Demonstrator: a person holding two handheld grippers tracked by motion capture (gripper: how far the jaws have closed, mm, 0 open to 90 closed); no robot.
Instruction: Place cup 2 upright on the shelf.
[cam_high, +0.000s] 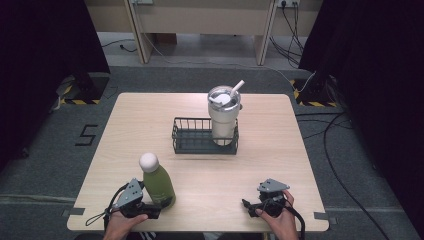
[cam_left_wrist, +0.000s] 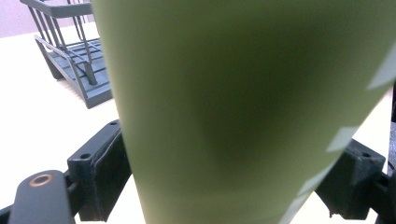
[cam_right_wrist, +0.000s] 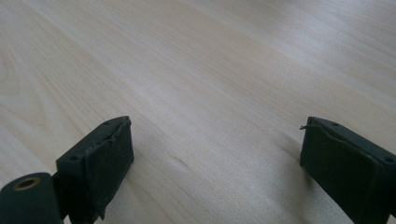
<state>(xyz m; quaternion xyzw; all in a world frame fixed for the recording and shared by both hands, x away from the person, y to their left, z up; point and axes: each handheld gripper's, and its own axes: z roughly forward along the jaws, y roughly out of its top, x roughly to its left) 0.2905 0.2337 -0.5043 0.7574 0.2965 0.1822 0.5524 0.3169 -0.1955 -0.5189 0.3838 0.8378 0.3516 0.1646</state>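
Pale wood table (cam_high: 150, 120) on grey carpet (cam_high: 45, 150), black curtains (cam_high: 45, 40) flanking.

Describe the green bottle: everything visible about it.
The green bottle is olive green with a matte, smooth body and a round white cap. It narrows from a broad body to a slim neck. It stands on the table near the front left corner, leaning slightly. The left gripper has a jaw on either side of its lower body; in the left gripper view both pads sit against it.
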